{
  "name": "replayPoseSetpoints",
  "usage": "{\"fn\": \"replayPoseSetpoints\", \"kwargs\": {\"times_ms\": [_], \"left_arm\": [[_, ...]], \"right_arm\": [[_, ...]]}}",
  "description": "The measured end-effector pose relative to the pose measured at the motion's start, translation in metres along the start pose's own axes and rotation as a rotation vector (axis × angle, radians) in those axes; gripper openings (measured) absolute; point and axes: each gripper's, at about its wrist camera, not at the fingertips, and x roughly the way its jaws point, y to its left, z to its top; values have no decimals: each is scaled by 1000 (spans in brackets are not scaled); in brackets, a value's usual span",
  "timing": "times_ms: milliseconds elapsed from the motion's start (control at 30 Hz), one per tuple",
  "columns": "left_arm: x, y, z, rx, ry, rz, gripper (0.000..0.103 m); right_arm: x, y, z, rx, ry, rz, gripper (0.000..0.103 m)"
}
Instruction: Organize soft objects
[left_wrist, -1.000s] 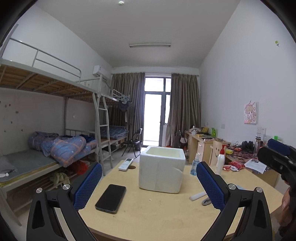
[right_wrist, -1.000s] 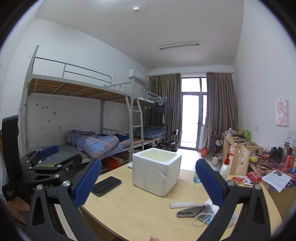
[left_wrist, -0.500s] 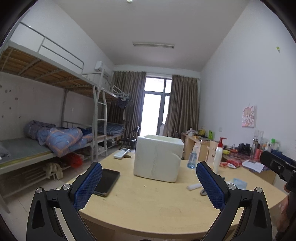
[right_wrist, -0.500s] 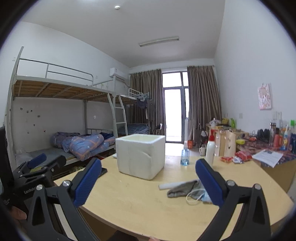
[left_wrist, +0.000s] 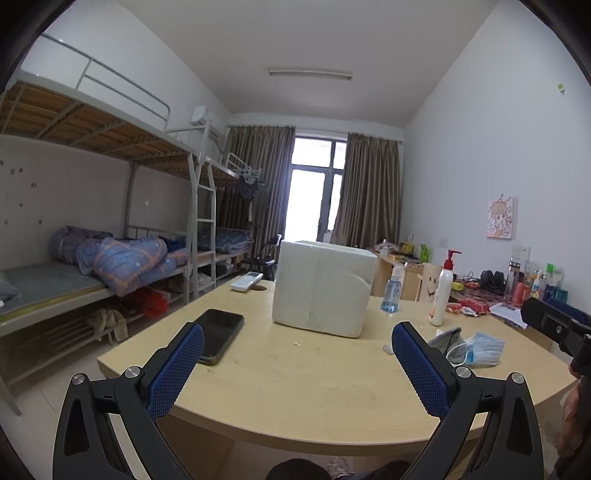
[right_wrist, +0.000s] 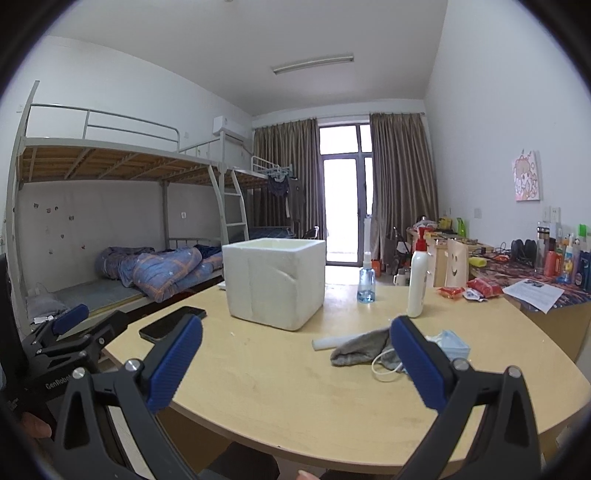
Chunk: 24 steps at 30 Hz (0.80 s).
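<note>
Risk is seen where the grey sock (right_wrist: 364, 347) overlaps the face mask (right_wrist: 448, 341): both may be snagged together. Fingers are spread on the left gripper (left_wrist: 295, 363) and right gripper (right_wrist: 295, 360), nothing held.

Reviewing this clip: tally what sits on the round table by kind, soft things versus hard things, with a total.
Soft items: 2, the grey sock and the blue face mask.
Foam box: 1.
Bottles: 2, a blue spray bottle and a white pump bottle.
Electronics: 2, a black phone and a white remote.
White stick: 1.
Total: 8.
</note>
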Motion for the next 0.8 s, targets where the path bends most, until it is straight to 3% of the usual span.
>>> {"fn": "replayPoseSetpoints", "kwargs": {"times_ms": [267, 800], "left_arm": [[6, -7, -4, 16, 7, 11, 102], [40, -50, -9, 65, 56, -104, 102]], "right_arm": [[10, -8, -3, 19, 31, 3, 103], [6, -56, -10, 91, 74, -100, 103]]}}
